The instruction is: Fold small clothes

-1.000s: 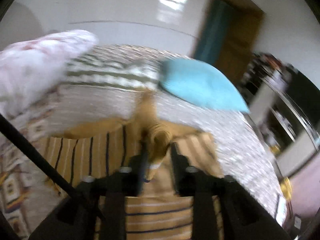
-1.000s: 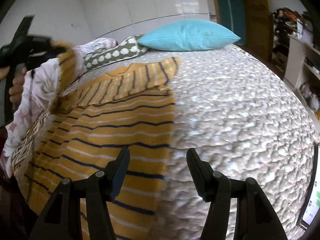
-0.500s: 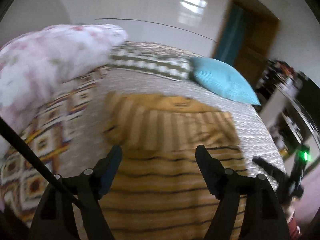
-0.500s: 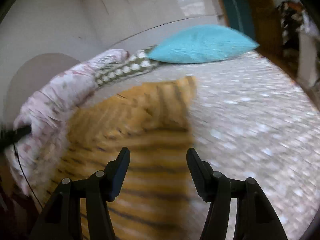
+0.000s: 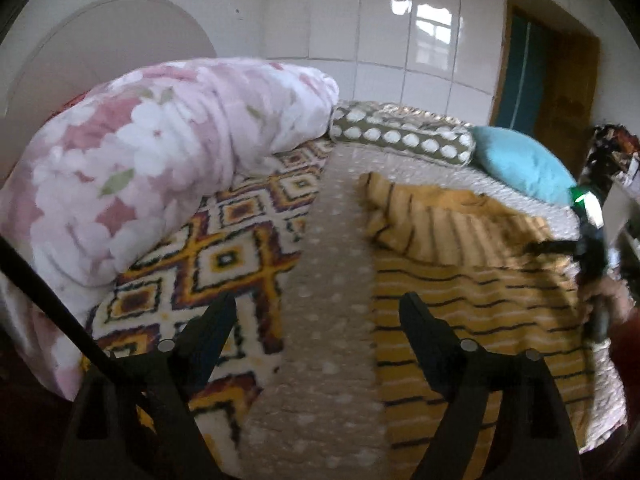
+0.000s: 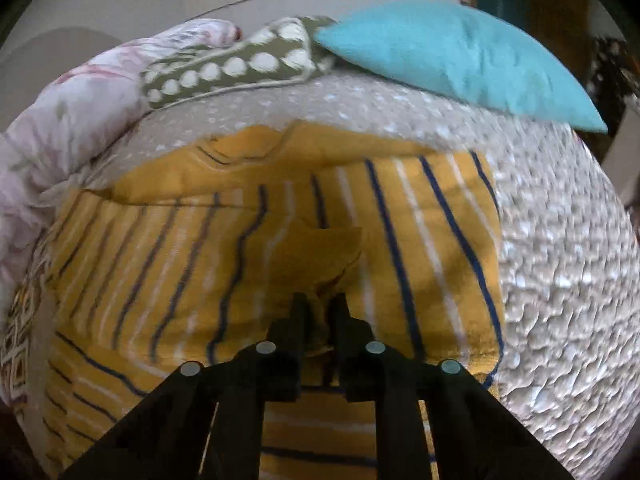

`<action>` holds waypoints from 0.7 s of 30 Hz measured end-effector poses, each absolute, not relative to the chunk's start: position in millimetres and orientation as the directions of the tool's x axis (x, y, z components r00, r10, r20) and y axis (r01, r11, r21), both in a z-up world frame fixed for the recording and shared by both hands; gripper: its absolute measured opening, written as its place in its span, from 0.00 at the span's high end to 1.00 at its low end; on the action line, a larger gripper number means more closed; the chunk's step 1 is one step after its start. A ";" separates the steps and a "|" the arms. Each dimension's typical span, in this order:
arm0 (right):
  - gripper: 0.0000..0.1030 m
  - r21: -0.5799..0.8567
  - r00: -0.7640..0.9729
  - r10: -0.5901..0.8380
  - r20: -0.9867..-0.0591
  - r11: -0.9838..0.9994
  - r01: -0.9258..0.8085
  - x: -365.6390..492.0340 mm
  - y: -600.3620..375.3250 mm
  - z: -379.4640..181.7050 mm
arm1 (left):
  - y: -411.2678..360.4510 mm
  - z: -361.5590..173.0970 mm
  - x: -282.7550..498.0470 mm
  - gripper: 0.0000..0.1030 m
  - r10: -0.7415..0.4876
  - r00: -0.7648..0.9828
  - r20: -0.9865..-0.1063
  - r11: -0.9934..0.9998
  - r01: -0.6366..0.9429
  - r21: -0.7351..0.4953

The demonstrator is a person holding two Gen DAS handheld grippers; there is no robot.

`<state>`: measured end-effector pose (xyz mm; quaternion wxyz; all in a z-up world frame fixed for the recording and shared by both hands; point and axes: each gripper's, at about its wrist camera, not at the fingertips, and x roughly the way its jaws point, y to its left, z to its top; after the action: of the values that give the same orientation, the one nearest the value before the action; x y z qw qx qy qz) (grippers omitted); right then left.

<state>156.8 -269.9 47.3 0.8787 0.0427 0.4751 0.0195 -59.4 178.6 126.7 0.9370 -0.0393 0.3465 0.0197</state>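
The mustard striped top [image 6: 280, 216] lies spread on the bed [image 6: 560, 280], with the turquoise pillow [image 6: 460, 52] up at about one o'clock from it and the spotted pillow [image 6: 232, 68] at eleven. Its upper part is already turned over onto the body: in the right wrist view the stripes there run across those of the layer below, so I'd judge one sleeve or side fold is in place.

The right tool [image 6: 318, 308] has just been closing, and its jaws now pinch a small bunch of the mustard cloth near the middle of the garment.

The left tool [image 5: 316, 316] has just been opening; its jaws stand wide with nothing between them, hovering over the pale bedspread between the diamond-patterned blanket [image 5: 224, 256] at nine o'clock and the top at three. The floral duvet [image 5: 160, 152] is heaped behind.

By my reckoning the folding is roughly midway. The pinched piece has yet to be carried across, and the lower half still lies flat and long, so at least one fold more is needed.
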 end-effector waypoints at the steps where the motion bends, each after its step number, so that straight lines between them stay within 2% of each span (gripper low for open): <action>1: 0.90 0.087 0.575 0.075 -0.814 0.996 -0.007 151.9 -270.5 57.3 | 177.9 122.2 -54.3 0.20 0.002 0.753 -0.657 0.995 -0.065 -0.071; 6: 0.91 0.117 0.641 0.050 -0.766 0.991 0.063 139.5 -303.1 81.3 | 169.7 106.6 -31.8 0.20 -0.049 0.737 -0.674 0.990 -0.052 -0.129; 11: 0.87 0.071 0.564 -0.018 -0.825 0.988 0.135 146.6 -334.0 49.4 | 140.4 93.1 17.4 0.20 -0.097 0.716 -0.691 0.989 -0.007 -0.146; 15: 0.80 0.103 0.579 0.006 -0.815 0.986 0.134 141.8 -343.2 41.8 | 102.1 80.6 81.4 0.20 -0.056 0.701 -0.710 0.998 0.016 -0.064; 18: 0.77 0.120 0.586 0.018 -0.810 0.983 0.136 139.1 -345.4 40.7 | 80.4 72.1 124.2 0.20 -0.056 0.683 -0.729 0.998 0.030 -0.048; 21: 0.74 0.136 0.592 0.029 -0.806 0.981 0.136 138.6 -349.9 41.9 | 65.7 53.2 157.7 0.21 0.022 0.636 -0.771 1.000 -0.006 0.024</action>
<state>138.6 -349.9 41.9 0.8874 0.0919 0.4508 -0.0302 157.7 65.7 53.2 0.9045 0.0095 0.4263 0.0076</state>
